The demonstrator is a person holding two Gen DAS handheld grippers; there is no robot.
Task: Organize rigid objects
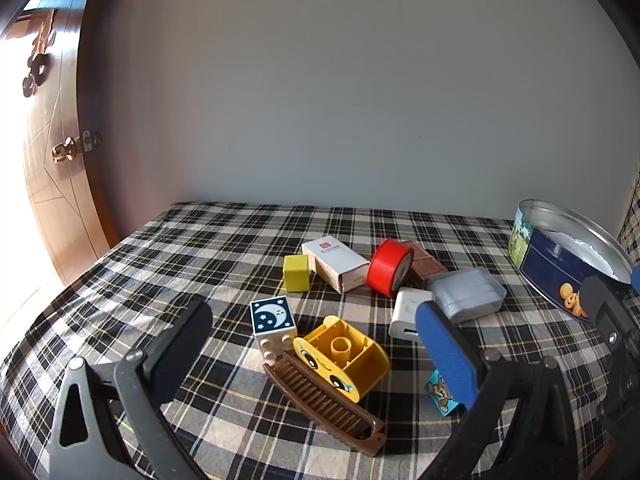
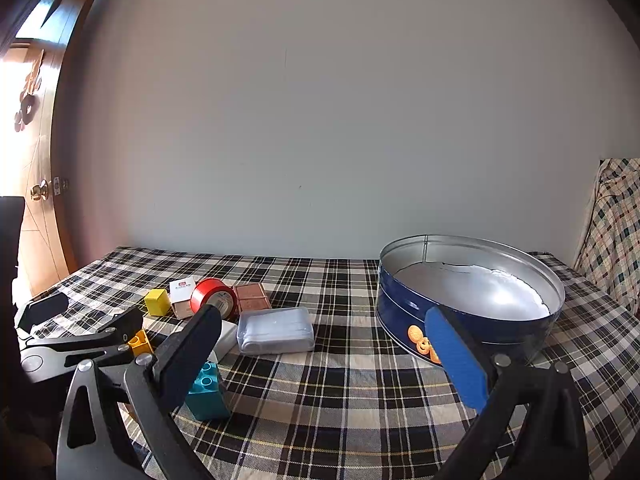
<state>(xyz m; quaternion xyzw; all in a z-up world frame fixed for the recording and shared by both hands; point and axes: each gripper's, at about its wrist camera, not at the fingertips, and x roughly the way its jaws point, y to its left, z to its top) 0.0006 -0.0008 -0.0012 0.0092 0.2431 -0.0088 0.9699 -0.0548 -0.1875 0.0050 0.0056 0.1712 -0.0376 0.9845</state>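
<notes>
In the left wrist view my left gripper hangs open over a cluster of objects on the plaid cloth: a moon-print block, an upturned yellow toy brick, a brown comb and a teal bear block. Behind them lie a yellow cube, a white box, a red tape roll, a brown box, a clear plastic case and a white charger. My right gripper is open and holds nothing, just left of a blue cookie tin.
A plaid-covered table stands against a plain wall. The open tin has only white lining paper inside. A wooden door with a brass knob stands at the far left. A plaid-draped shape rises at the right edge.
</notes>
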